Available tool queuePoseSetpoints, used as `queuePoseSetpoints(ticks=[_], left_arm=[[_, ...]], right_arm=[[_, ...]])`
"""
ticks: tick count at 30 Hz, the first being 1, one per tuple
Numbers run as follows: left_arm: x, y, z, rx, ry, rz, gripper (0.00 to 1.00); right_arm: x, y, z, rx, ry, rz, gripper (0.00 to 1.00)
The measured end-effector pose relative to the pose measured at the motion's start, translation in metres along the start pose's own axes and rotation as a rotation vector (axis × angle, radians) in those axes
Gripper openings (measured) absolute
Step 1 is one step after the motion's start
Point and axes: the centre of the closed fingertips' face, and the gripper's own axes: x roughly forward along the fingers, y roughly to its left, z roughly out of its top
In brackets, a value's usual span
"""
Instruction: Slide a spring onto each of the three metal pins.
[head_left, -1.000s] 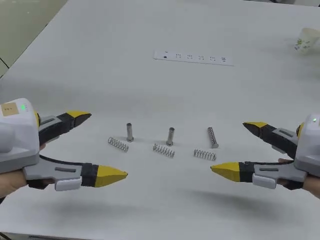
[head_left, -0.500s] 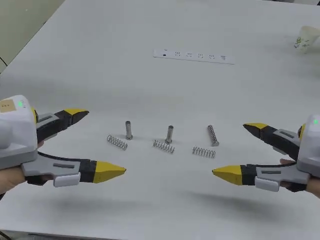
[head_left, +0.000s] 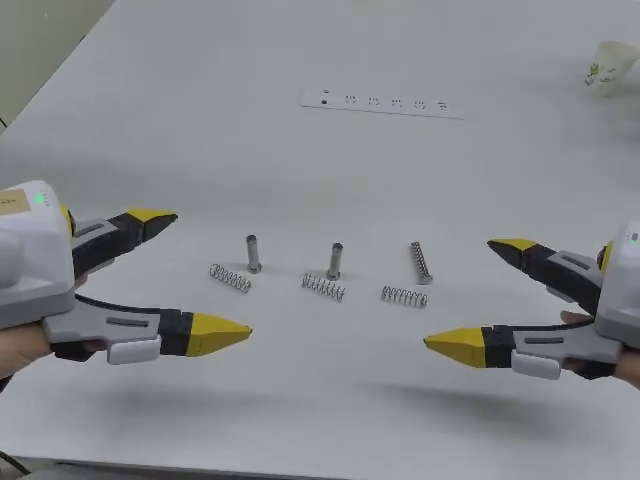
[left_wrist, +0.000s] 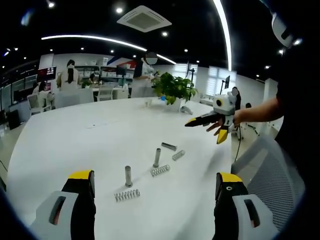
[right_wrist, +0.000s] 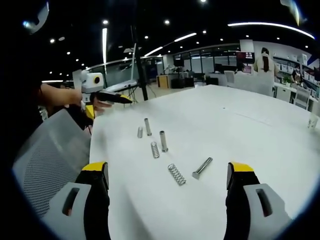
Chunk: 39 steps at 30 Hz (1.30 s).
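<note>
Head view: the left gripper (head_left: 190, 274) is hovering over the white table (head_left: 300, 420) at the near left, jaws spread wide and gripping nothing. The right gripper (head_left: 478, 294) is hovering at the near right, likewise released and empty. Between them, the left pin (head_left: 252, 252) and middle pin (head_left: 335, 260) are standing upright, while the right pin (head_left: 420, 262) is lying flat. The left spring (head_left: 230, 277), middle spring (head_left: 323, 288) and right spring (head_left: 404, 295) are each lying just near of their pin, none threaded on. A power strip (head_left: 382, 103) is lying farther back, and a paper cup (head_left: 612, 65) is sitting at the far right.

Left gripper view: the two yellow-tipped jaws are framing the row, with the left pin (left_wrist: 128, 176) and left spring (left_wrist: 127, 194) nearest. The right gripper (left_wrist: 212, 120) is showing beyond the row, and a potted plant (left_wrist: 174, 89) is standing behind.

Right gripper view: the open jaws are flanking the right spring (right_wrist: 176, 174) and the lying right pin (right_wrist: 202, 168). The left gripper (right_wrist: 102, 95) is showing beyond the far end of the row.
</note>
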Motion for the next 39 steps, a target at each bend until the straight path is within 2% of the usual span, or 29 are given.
queuePoseSetpoints(ticks=[15, 22, 39], left_arm=[[-0.0019, 0.0028, -0.0039, -0.005, 0.009, 0.002, 0.98], [-0.0028, 0.0043, -0.0022, -0.001, 0.009, 0.005, 0.98], [-0.003, -0.0002, 0.0002, 0.004, 0.01, -0.006, 0.98]], right_arm=[[0.0026, 0.0038, -0.0034, -0.005, 0.017, 0.013, 0.99], [0.0008, 0.0013, -0.0041, -0.003, 0.019, 0.01, 0.99], [0.0002, 0.0035, -0.0075, 0.007, 0.03, 0.009, 0.98]])
